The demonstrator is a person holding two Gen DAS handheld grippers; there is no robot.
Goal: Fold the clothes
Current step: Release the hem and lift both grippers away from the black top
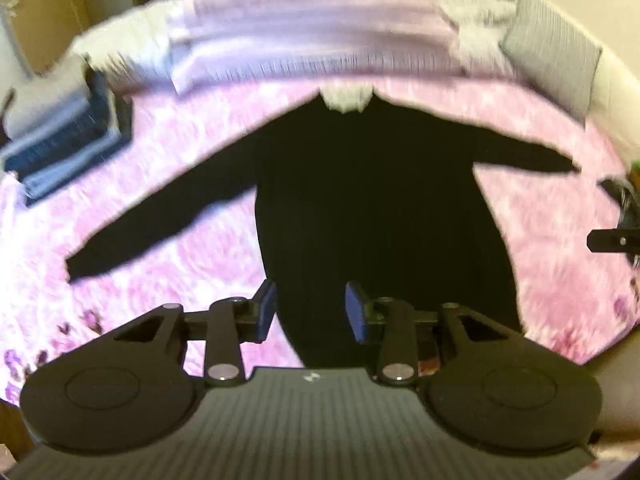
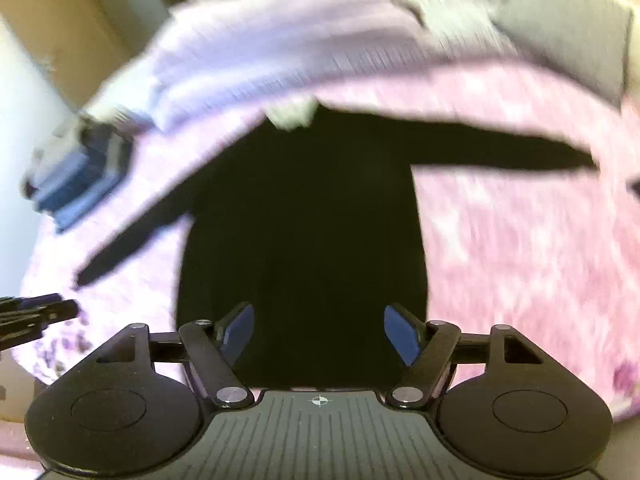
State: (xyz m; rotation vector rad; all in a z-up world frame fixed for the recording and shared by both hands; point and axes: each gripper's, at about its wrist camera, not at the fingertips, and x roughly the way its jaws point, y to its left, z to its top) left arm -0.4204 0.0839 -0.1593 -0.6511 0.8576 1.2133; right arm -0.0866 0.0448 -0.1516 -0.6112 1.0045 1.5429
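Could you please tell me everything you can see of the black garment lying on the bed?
The black garment is a long-sleeved top, perhaps a sweater, spread flat on the pink floral bedspread. Both sleeves stretch outward to the sides, unfolded. A pale collar or lining shows at the neck, which points toward the lilac blanket. The fabric looks plain and dark; blur hides its texture. Its hem lies nearest the cameras. Neither gripper touches it.

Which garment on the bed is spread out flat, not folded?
The black long-sleeved top, lying mid-bed with both sleeves stretched out. The blue and grey clothes at the left edge sit in a folded stack.
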